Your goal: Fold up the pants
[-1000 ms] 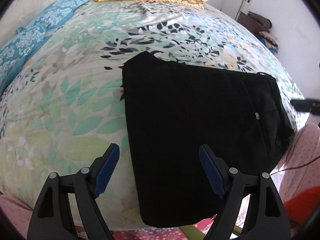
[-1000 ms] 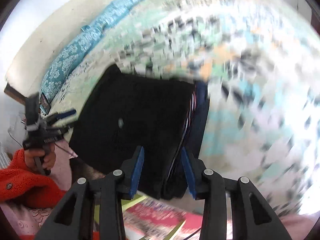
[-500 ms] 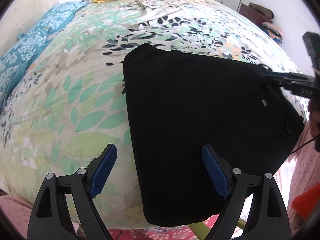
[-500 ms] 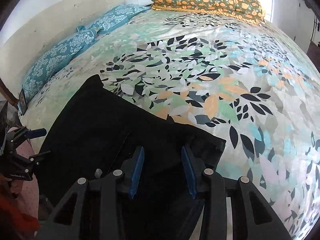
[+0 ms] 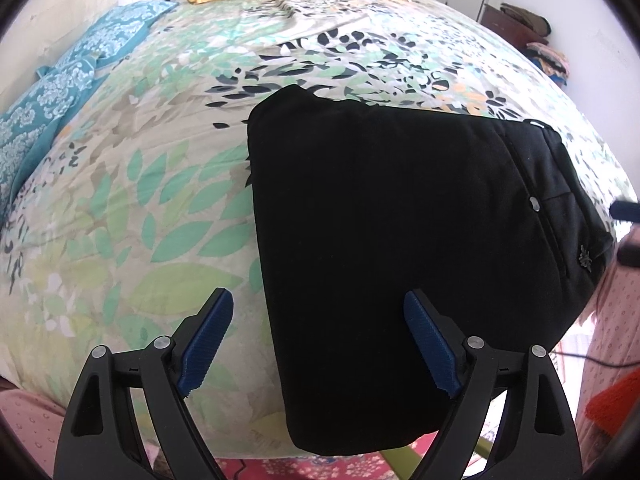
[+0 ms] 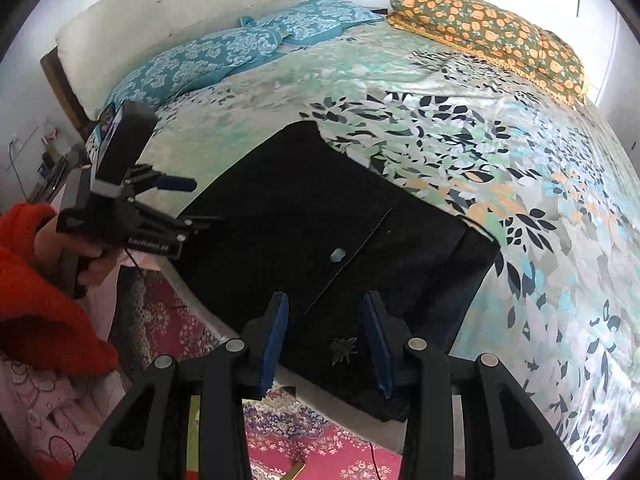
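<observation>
Pants folded, lying at bed edge, near hem overhanging. L gripper wide open, R gripper part-open – both empty. Risk: slide off if nudged – overhang.

One pair of folded black pants, two teal pillows, one orange-flowered cushion, two grippers.

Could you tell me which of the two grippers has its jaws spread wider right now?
The left gripper: its blue pads stand far apart, while the right gripper keeps a narrower gap.
</observation>
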The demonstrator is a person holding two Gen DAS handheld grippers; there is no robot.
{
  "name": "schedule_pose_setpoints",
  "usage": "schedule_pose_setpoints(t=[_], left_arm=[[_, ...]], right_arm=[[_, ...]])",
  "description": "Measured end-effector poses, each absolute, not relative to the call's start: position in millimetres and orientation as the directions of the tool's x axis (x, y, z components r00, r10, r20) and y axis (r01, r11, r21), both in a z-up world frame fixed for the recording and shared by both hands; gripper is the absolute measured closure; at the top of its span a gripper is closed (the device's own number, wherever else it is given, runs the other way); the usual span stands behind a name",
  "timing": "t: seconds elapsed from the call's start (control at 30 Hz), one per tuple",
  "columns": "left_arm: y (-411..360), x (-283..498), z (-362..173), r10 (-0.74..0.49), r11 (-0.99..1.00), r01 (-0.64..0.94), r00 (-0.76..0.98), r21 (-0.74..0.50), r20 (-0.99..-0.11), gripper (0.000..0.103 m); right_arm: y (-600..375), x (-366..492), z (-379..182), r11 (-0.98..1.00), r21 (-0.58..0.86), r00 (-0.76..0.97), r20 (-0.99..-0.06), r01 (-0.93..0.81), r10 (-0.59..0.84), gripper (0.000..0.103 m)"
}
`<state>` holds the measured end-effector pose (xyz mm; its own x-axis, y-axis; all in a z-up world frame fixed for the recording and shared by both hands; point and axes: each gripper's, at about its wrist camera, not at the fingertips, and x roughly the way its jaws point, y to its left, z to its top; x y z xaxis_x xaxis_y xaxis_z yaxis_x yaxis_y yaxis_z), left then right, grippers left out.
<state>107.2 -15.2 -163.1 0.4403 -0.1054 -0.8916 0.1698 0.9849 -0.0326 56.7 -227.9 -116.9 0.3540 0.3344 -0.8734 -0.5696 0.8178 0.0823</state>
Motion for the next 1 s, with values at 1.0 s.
schedule_pose_setpoints(t=[1.0], left_arm=[[-9.4, 109.0, -169.1, -0.116, 0.988, 0.143, 0.416, -0.061, -0.902, 0.007]], right_arm=[[-233.0, 43.9, -132.4, 0.832, 0.171, 0.345, -0.852, -0.528, 0.394, 0.052]])
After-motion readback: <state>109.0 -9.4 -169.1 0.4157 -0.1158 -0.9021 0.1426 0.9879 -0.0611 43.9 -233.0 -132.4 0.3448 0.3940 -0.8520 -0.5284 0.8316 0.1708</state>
